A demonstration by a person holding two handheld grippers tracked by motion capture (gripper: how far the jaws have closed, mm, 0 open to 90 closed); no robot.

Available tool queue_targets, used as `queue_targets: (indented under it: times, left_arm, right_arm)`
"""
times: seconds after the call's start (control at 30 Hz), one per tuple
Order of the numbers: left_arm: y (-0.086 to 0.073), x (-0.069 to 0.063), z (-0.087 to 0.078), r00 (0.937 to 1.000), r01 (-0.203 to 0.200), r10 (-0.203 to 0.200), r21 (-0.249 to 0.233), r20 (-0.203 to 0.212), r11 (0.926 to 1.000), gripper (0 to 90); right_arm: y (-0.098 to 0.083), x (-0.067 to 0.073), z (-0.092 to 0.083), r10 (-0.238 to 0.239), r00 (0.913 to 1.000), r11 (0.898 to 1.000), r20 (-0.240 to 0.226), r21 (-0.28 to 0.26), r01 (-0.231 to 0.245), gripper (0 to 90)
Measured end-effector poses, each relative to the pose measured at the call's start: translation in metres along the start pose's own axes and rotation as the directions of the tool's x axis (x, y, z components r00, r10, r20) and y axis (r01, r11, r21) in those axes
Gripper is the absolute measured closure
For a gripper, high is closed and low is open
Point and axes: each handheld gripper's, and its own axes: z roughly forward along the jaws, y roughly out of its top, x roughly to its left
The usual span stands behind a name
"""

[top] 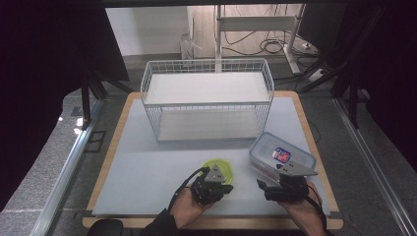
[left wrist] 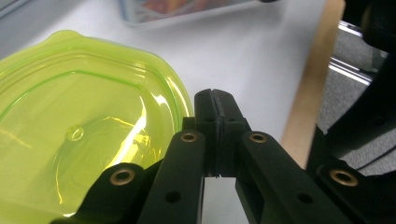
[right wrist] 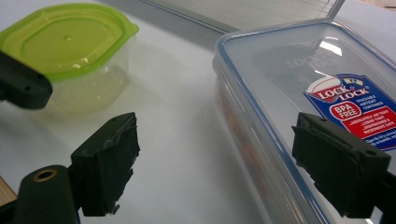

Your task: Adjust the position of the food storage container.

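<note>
From the high view, we see the left gripper (top: 215,186) near the front of the table (top: 147,167), right at the green-lidded tub (top: 222,164). The right gripper (top: 282,189) sits at the near end of the clear box (top: 275,147). A white wire basket (top: 206,98) stands farther back.

In the left gripper view, its fingers (left wrist: 205,105) are squeezed together with nothing between them, just beside the green lid's rim.

In the right gripper view, the fingers (right wrist: 109,163) are spread wide, one over the clear box's lid. We read "LOCK & LOCK" and "BPA FREE" on the sticker (right wrist: 357,109).
</note>
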Motion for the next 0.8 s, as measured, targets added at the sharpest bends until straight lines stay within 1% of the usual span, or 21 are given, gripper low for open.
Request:
queue_targets:
  times: [0.03, 0.13, 0.23, 0.3, 0.4, 0.47, 0.5, 0.57, 0.63, 0.7, 0.8]
  left_arm:
    - [0.0, 0.003, -0.001, 1.0, 0.004, -0.004, 0.001, -0.006, 1.0, 90.0]
    - [0.001, 0.008, -0.003, 0.9998, 0.022, -0.022, -0.008, 0.001, 0.9997, 89.9]
    - [0.006, 0.01, -0.004, 0.9998, 0.02, -0.02, -0.019, 0.009, 0.9996, 89.9]
    - [0.01, 0.011, -0.004, 0.9999, 0.009, -0.009, -0.017, 0.006, 0.9998, 89.9]
    - [0.018, 0.014, -0.001, 1.0, 0.002, -0.002, -0.025, 0.0, 0.9997, 89.8]
    - [0.024, 0.015, 0.003, 0.9999, -0.011, 0.011, -0.017, -0.009, 0.9998, 89.8]
    - [0.027, 0.015, 0.005, 0.9999, -0.009, 0.008, -0.013, -0.014, 0.9999, 89.8]
    - [0.03, 0.017, 0.009, 1.0, -0.003, 0.003, -0.003, -0.008, 1.0, 89.8]
    - [0.032, 0.019, 0.012, 1.0, 0.004, -0.004, 0.003, 0.0, 1.0, 89.8]
    - [0.033, 0.018, 0.014, 1.0, 0.004, -0.004, 0.013, -0.002, 0.9999, 89.8]
    - [0.032, 0.018, 0.013, 1.0, 0.007, -0.007, 0.013, -0.006, 0.9999, 89.8]
  right_arm:
    - [0.0, 0.0, 0.0, 0.001, 1.0, 1.0, 0.0, 0.001, -0.001, 14.8]
    - [0.0, 0.0, 0.0, 0.002, 1.0, 1.0, -0.001, 0.002, -0.002, 14.8]
    - [0.0, 0.0, 0.001, 0.0, 1.0, 1.0, -0.001, 0.002, 0.0, 14.8]
    - [0.0, 0.0, 0.001, -0.001, 1.0, 1.0, -0.002, 0.004, 0.001, 14.8]
    - [0.0, 0.001, 0.001, -0.004, 1.0, 1.0, -0.001, 0.005, 0.004, 14.8]
    - [0.0, 0.001, 0.001, -0.002, 1.0, 1.0, -0.001, 0.004, 0.002, 14.8]
    - [0.0, 0.001, 0.001, -0.001, 1.0, 1.0, 0.0, 0.004, 0.001, 14.8]
    - [0.0, 0.0, 0.001, -0.001, 1.0, 1.0, 0.001, 0.004, 0.001, 14.8]
    - [0.0, 0.0, 0.001, 0.001, 1.0, 1.0, -0.001, 0.003, -0.001, 14.8]
    - [0.0, 0.0, 0.001, 0.0, 1.0, 1.0, -0.002, -0.001, 0.0, 15.3]
    - [0.0, 0.001, 0.0, -0.003, 1.0, 1.0, -0.002, -0.008, 0.003, 15.4]
